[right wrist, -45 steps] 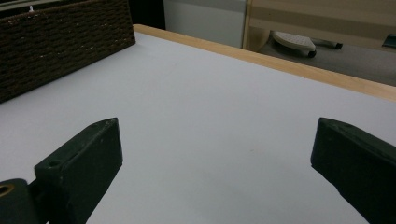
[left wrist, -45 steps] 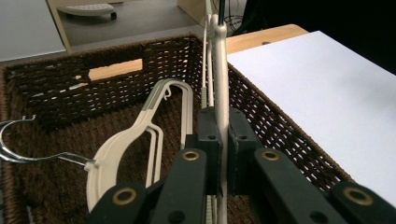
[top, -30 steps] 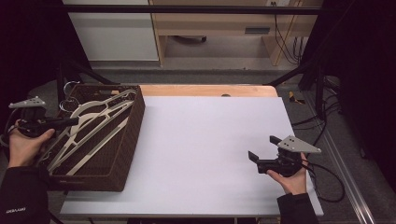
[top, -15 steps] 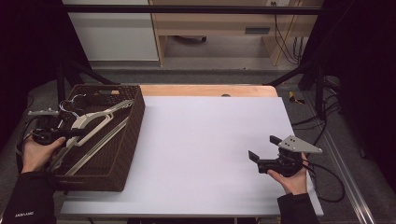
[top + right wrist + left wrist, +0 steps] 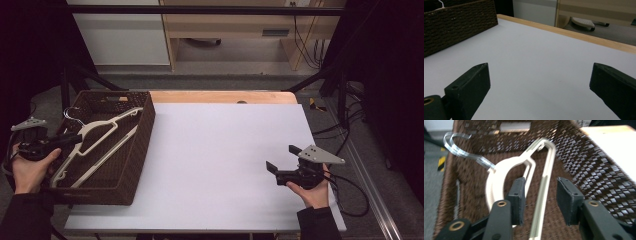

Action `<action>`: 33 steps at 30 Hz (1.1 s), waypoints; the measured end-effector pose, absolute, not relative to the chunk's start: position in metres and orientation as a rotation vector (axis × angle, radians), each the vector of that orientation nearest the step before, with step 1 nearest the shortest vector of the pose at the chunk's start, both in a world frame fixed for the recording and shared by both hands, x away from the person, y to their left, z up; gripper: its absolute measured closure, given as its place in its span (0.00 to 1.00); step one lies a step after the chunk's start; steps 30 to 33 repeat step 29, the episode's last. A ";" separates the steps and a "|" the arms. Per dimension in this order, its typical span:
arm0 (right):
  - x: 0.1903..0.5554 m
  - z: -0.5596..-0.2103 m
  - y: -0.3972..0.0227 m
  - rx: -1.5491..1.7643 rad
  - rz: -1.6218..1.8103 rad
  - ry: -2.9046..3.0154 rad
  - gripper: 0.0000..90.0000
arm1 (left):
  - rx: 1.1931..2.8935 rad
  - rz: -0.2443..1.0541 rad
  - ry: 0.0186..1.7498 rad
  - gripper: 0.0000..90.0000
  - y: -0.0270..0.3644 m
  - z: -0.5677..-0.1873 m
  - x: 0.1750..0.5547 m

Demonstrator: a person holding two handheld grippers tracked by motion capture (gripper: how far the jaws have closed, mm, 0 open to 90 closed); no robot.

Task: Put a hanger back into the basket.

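A cream plastic hanger [image 5: 107, 130] with a clear hook [image 5: 456, 147] lies tilted in the dark woven basket [image 5: 145, 135] at the table's left. My left gripper [image 5: 75, 139] reaches in over the basket's left rim. In the left gripper view its jaws [image 5: 541, 195] stand partly apart, with the hanger's straight bar [image 5: 546, 170] running between them and touching neither. The curved shoulder passes under the left jaw. My right gripper [image 5: 283, 158] rests low over the white table top near the front right, wide open with nothing in it [image 5: 540, 77].
The white sheet [image 5: 220, 150] covers most of the table, with a wooden strip [image 5: 225, 96] along the far edge. The basket wall [image 5: 454, 22] shows far off in the right gripper view. Cables trail off the table's right side.
My left gripper has come down and in from the basket's left edge to the hanger. The hanger has shifted slightly in the basket. The right gripper has stayed still.
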State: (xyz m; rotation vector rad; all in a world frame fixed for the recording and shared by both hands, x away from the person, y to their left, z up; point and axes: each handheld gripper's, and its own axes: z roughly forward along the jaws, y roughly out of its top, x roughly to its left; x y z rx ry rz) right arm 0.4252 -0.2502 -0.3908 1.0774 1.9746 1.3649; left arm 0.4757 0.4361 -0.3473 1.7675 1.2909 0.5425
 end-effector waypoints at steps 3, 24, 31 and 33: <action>0.425 -0.390 -0.251 1.072 1.369 1.975 0.04 | 1.752 0.553 1.218 0.56 0.423 -0.341 0.466; 0.424 -0.391 -0.257 1.073 1.405 1.976 0.03 | 1.776 0.500 0.943 0.07 0.312 -0.359 0.430; 0.424 -0.391 -0.257 1.069 1.407 1.981 0.03 | 1.795 0.498 0.912 0.07 0.304 -0.365 0.427; 0.424 -0.391 -0.257 1.069 1.407 1.981 0.03 | 1.795 0.498 0.912 0.07 0.304 -0.365 0.427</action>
